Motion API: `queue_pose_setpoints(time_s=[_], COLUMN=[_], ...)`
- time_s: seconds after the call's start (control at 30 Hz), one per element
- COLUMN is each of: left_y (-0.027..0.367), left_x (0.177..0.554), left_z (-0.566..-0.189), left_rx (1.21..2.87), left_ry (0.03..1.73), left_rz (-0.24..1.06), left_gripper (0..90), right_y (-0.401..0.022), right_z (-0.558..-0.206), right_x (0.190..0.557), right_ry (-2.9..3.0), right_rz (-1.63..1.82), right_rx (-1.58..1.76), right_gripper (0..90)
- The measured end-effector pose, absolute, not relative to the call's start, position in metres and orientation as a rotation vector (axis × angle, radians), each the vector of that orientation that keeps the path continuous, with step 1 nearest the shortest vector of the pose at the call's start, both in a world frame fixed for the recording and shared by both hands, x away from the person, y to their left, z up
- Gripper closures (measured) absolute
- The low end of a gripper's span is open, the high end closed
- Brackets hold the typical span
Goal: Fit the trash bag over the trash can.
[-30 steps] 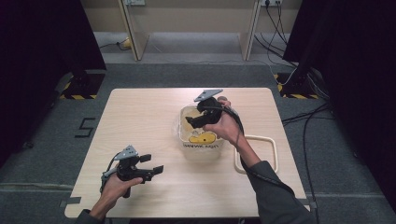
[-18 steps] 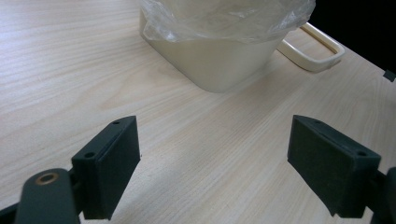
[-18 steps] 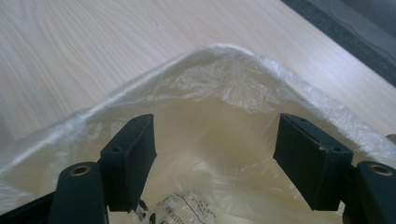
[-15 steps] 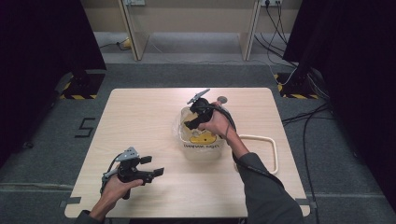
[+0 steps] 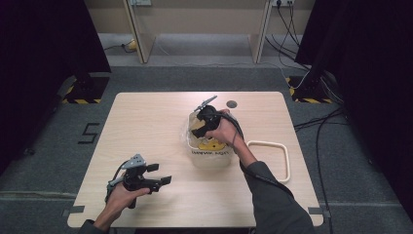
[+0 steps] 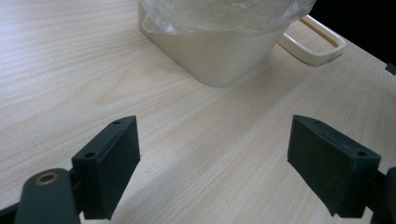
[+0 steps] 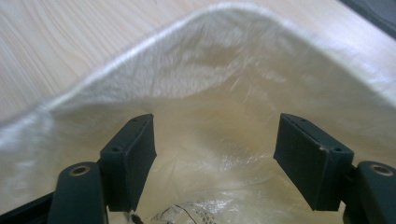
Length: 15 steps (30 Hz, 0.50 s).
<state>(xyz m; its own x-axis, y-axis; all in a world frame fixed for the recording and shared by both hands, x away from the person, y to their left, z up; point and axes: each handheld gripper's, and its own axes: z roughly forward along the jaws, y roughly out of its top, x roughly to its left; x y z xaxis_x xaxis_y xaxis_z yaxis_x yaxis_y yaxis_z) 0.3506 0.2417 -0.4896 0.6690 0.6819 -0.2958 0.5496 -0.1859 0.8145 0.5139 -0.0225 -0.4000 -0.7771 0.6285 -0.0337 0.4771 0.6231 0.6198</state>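
Cream plastic bin with clear liner (image 5: 210, 152) directly under right gripper (image 7: 212, 154), jaws spread, empty; left gripper (image 6: 212, 163) farther, spread.

Floor marking (image 5: 87, 132), left of table: digit "5". Bin (image 5: 210, 155), front face: one line of dark print, seemingly inverted, illegible.

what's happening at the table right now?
A person works a gripper in each hand. The right gripper reaches down into the cream bin, which is lined with a clear plastic bag; its jaws stand open, nothing between them. The left gripper hangs open near the table's front edge. A cream ring frame lies beside the bin.
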Motion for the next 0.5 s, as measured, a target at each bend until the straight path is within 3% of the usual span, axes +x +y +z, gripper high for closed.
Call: queue_pose_setpoints(time_s=[0.5], left_y=[0.242], left_x=[0.351], left_z=[-0.492], left_rx=[1.863], left_ry=[0.987], left_rz=[0.152], left_gripper=[16.5], right_y=[-0.058], right_z=[-0.349], right_x=[0.484], right_ry=[2.495], right_rz=[1.082], right_rx=[0.877], right_gripper=[29.1])
